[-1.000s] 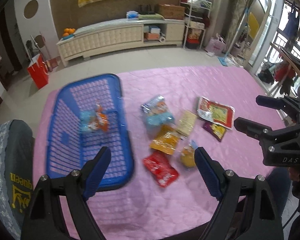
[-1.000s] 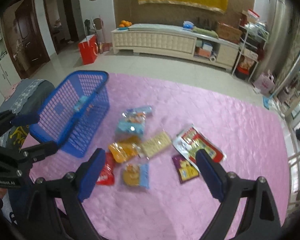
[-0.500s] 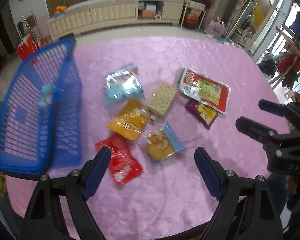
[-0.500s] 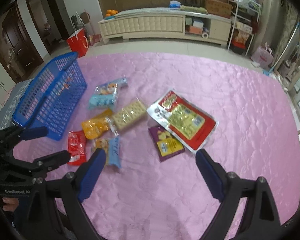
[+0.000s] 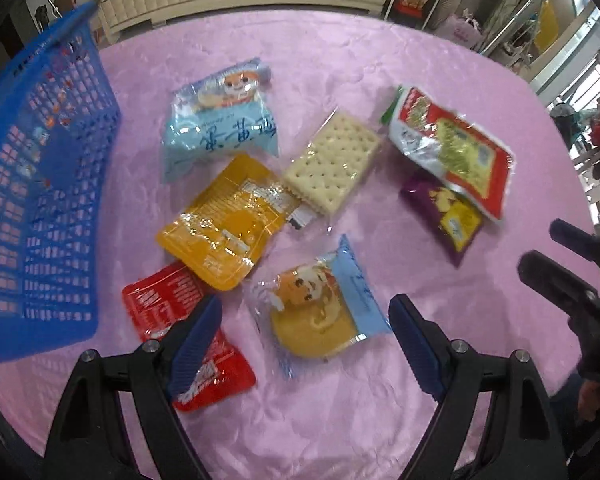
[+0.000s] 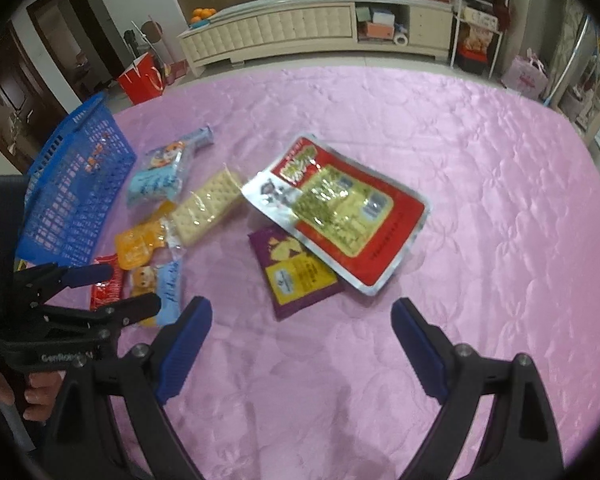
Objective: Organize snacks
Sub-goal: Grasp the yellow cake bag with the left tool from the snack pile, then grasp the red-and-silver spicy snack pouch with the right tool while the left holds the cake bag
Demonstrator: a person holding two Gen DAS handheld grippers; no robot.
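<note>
Snack packets lie spread over a pink quilted cloth point(image 6: 480, 208), with a blue plastic basket point(image 5: 40, 184) at the left edge of the group. In the left wrist view the left gripper point(image 5: 304, 332) hangs over the near side of the pile with its jaws wide and nothing pressed between them; a clear packet with a round yellow cake and a pale blue strip point(image 5: 320, 312) lies in the gap between its blue fingers. A red sachet point(image 5: 168, 312) sits partly under the left finger, just near the basket's wall. Farther off, a yellow pouch point(image 5: 224, 224) overlaps the red sachet's far corner, and a light blue bag with a cartoon face point(image 5: 220, 120) lies beyond it. A wrapped cracker block point(image 5: 332, 164) rests to the right of the yellow pouch, touching its end. Right again, a large red and silver pack point(image 5: 452, 148) lies over the far part of a purple packet point(image 5: 448, 216).

In the right wrist view the right gripper point(image 6: 300, 332) is also spread wide and empty, above bare cloth just nearer than the purple packet. Small items show dimly through the basket's mesh; what they are cannot be told. A hand point(image 6: 32, 392) grips the left tool's handle at the lower left.
</note>
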